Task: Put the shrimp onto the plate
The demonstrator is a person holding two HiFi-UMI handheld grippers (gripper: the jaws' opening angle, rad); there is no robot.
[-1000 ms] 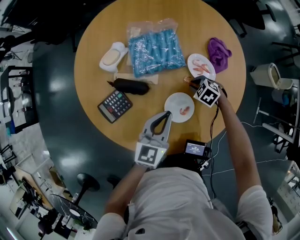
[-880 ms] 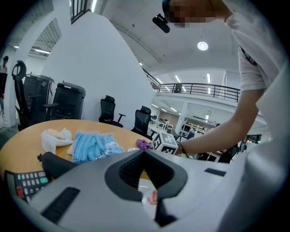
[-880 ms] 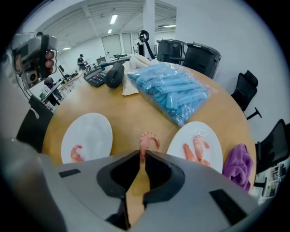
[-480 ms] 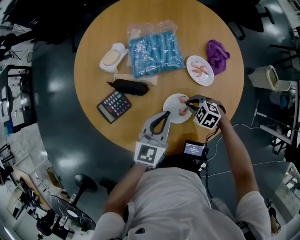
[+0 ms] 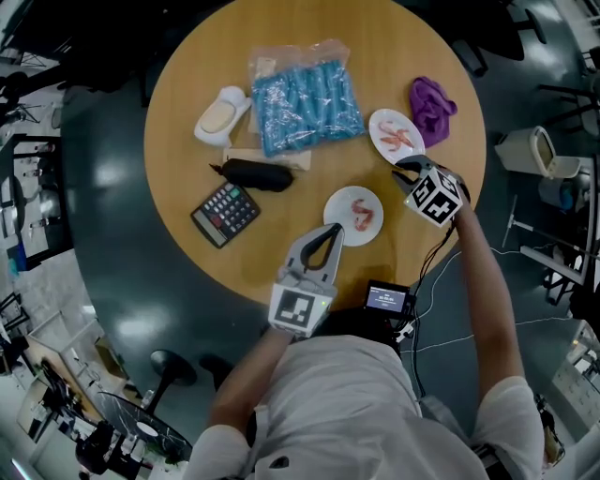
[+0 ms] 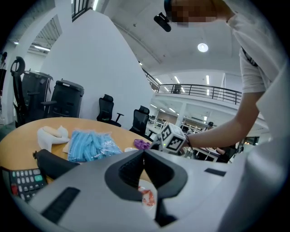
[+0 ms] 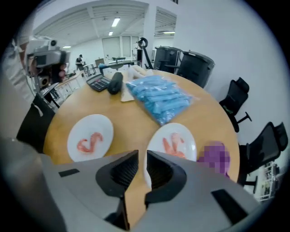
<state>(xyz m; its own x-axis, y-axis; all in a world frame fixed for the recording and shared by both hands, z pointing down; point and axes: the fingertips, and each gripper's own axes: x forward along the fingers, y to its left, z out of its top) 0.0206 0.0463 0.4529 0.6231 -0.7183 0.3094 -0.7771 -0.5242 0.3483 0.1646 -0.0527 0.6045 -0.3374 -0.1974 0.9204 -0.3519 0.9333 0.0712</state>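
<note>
The right hand-held gripper [image 7: 142, 156], empty with jaws just opening, hung beyond the near round white plate [image 5: 334, 212], apparently to fetch more pink shrimp [image 5: 397, 139]. Two delivered shrimp [image 5: 361, 216] lay on that plate. The closed left hand-held gripper [image 5: 330, 231] sat idle beside it.

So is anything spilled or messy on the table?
No, nothing looks wrong. Shrimp lie on the near plate and on the far plate, none on the table.
</note>
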